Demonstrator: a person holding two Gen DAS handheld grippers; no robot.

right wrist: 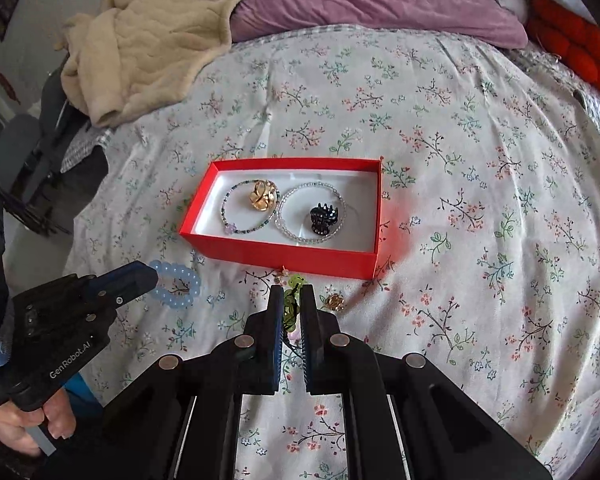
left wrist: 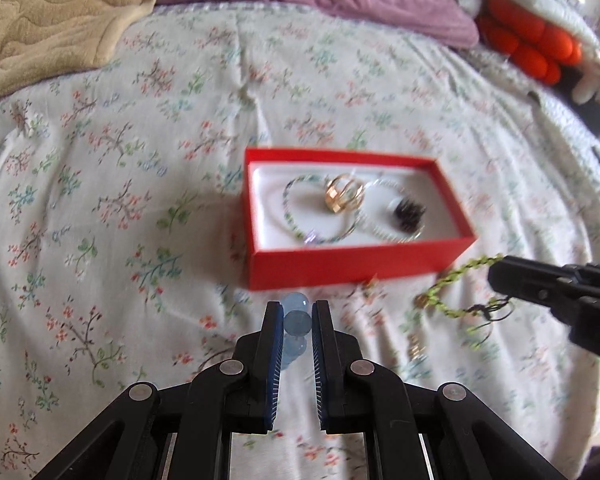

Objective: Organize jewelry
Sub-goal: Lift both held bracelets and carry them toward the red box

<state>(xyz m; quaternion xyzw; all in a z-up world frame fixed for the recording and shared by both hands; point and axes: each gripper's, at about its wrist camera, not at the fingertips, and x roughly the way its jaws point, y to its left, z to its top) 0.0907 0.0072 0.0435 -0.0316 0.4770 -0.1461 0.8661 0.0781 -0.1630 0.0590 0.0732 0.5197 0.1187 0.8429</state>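
we have the left gripper (left wrist: 297, 326) pinched on the blue bead bracelet (right wrist: 177, 285) and the right gripper (right wrist: 290, 312) closed narrow on the green braided bracelet (left wrist: 458, 284), both on the sheet just before the red box (right wrist: 284, 254). we judge this the pickup step; next, lift each over the near wall and release on bare lining.

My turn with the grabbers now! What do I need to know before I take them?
Left gripper: jaws closed on the blue bead bracelet, near the red box's front left corner.
Right gripper: jaws closed on the green braided bracelet, in front of the box.
Already in the box: green bead bracelet with the gold clip inside it, clear bead bracelet with the black claw clip inside it.
Left to do: put both held bracelets in, then the small gold piece lying on the bedsheet.
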